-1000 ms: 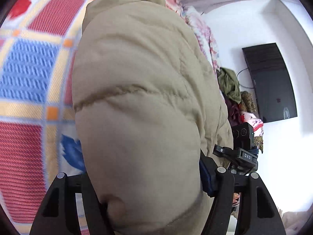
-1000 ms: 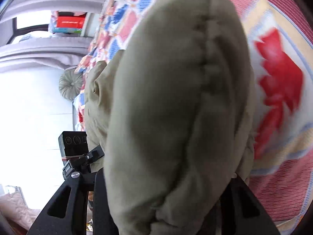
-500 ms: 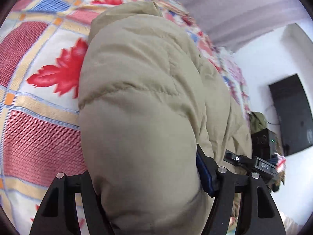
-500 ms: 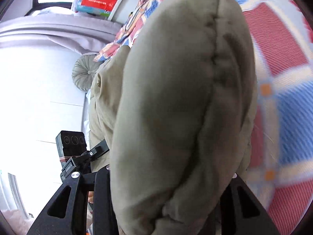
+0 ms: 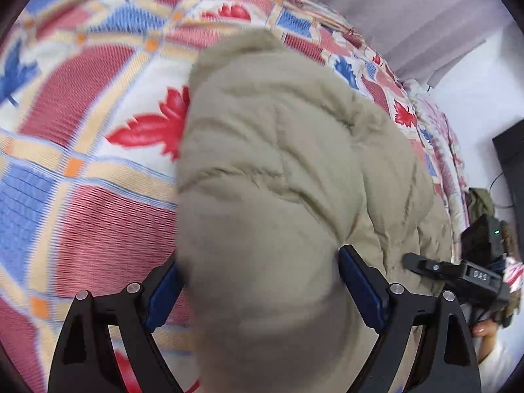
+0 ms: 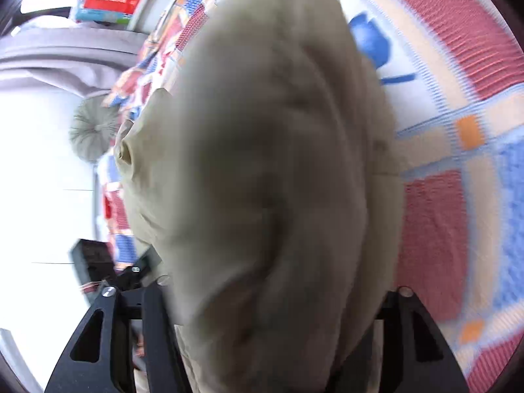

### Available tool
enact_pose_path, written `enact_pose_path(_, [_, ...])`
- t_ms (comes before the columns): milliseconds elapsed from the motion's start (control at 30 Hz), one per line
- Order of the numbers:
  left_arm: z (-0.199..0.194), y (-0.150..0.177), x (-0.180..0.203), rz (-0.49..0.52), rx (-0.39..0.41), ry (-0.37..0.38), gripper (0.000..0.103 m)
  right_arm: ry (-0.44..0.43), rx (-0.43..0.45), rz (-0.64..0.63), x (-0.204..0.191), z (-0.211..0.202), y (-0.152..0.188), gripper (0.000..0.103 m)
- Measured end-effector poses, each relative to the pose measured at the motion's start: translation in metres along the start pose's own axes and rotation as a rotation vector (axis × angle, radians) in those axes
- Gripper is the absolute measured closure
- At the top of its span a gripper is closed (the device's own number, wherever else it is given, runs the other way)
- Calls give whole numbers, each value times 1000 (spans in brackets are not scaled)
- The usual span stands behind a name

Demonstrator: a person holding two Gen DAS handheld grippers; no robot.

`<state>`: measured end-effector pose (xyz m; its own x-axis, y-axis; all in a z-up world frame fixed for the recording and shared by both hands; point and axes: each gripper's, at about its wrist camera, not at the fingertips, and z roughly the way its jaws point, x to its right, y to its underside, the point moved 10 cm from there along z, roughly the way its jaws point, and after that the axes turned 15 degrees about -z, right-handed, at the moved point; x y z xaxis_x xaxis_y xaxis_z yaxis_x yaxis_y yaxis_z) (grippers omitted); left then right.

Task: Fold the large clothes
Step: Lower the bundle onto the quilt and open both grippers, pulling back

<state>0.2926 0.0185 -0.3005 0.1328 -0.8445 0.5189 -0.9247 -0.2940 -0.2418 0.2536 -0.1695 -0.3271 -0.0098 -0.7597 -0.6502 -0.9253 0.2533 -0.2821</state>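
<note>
Fingers (image 5: pixel 163 291) of the left gripper (image 5: pixel 258 288) have just been spreading – blue pads look to be flanking the puffy beige jacket (image 5: pixel 278 180), which bulges between them over the patchwork bedspread (image 5: pixel 82 170). Right gripper (image 6: pixel 271 301) has been widening too, jacket bunched between its fingers – can't tell if they're pressing.

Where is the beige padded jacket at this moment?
In both wrist views the beige padded jacket fills the centre, between each gripper's fingers, lying over the patterned bedspread.
</note>
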Motion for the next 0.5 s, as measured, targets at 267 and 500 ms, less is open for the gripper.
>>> enact_pose_path(267, [-64, 14, -24, 68, 57, -62, 11, 269, 128, -120, -20, -98, 33, 63])
enact_pose_path(500, [-32, 55, -30, 94, 26, -140, 11, 234, 78, -351, -60, -98, 51, 75])
